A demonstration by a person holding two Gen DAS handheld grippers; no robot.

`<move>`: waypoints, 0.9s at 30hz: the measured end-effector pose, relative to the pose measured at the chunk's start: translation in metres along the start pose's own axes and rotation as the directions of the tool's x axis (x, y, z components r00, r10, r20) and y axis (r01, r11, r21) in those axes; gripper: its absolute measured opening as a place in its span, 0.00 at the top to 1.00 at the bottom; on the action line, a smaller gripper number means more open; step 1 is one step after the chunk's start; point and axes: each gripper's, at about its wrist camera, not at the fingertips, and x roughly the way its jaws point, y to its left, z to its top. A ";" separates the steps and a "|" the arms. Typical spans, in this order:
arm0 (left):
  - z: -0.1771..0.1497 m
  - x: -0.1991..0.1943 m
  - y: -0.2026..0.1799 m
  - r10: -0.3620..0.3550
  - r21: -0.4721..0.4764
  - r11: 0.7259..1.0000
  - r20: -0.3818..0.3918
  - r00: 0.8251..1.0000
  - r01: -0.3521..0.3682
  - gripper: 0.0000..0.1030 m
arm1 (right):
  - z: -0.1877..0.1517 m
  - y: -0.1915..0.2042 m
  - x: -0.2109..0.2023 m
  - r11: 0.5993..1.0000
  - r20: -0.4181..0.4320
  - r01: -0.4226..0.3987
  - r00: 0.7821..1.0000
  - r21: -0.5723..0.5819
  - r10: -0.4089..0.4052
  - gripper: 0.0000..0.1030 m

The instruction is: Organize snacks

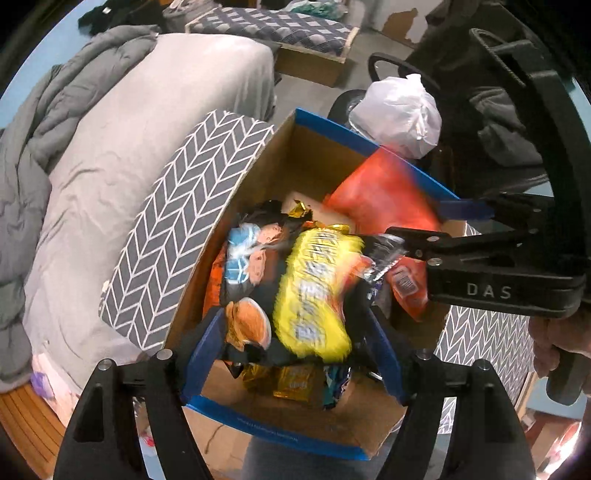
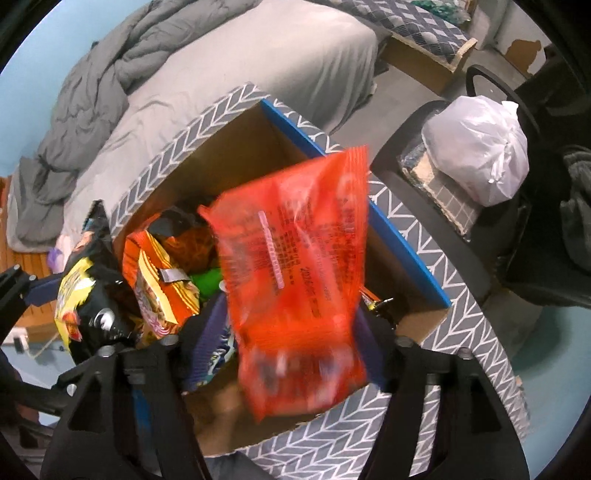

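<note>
A cardboard box (image 1: 317,158) with blue rims and grey herringbone flaps holds several snack packs. In the left wrist view my left gripper (image 1: 295,347) is shut on a black and yellow snack bag (image 1: 314,291) and holds it over the box. My right gripper (image 1: 443,221) reaches in from the right, shut on a red-orange snack bag (image 1: 384,188). In the right wrist view my right gripper (image 2: 291,354) holds that red-orange bag (image 2: 295,258), blurred, above the box (image 2: 236,147). The black and yellow bag (image 2: 85,295) and an orange pack (image 2: 159,280) show at the left.
A bed with a grey sheet (image 1: 147,122) and a grey duvet (image 1: 33,147) lies left of the box. A tied white plastic bag (image 1: 399,114) sits on a black chair (image 2: 424,192) at the right. A patterned mattress (image 1: 273,26) lies at the back.
</note>
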 end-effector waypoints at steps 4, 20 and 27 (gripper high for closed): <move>0.000 -0.006 0.000 -0.006 0.007 1.000 0.010 1.000 0.006 0.21 | 0.001 0.002 -0.007 1.000 0.016 0.016 1.000 -0.004 -0.016 0.28; -0.001 -0.058 -0.010 0.044 0.073 0.996 0.101 0.994 -0.052 0.21 | -0.020 -0.003 -0.069 0.995 0.137 0.058 0.988 0.084 -0.069 0.27; -0.003 -0.088 -0.019 0.049 0.093 0.994 0.157 0.986 -0.064 0.21 | -0.036 -0.002 -0.105 0.989 0.210 0.054 0.974 0.137 -0.083 0.27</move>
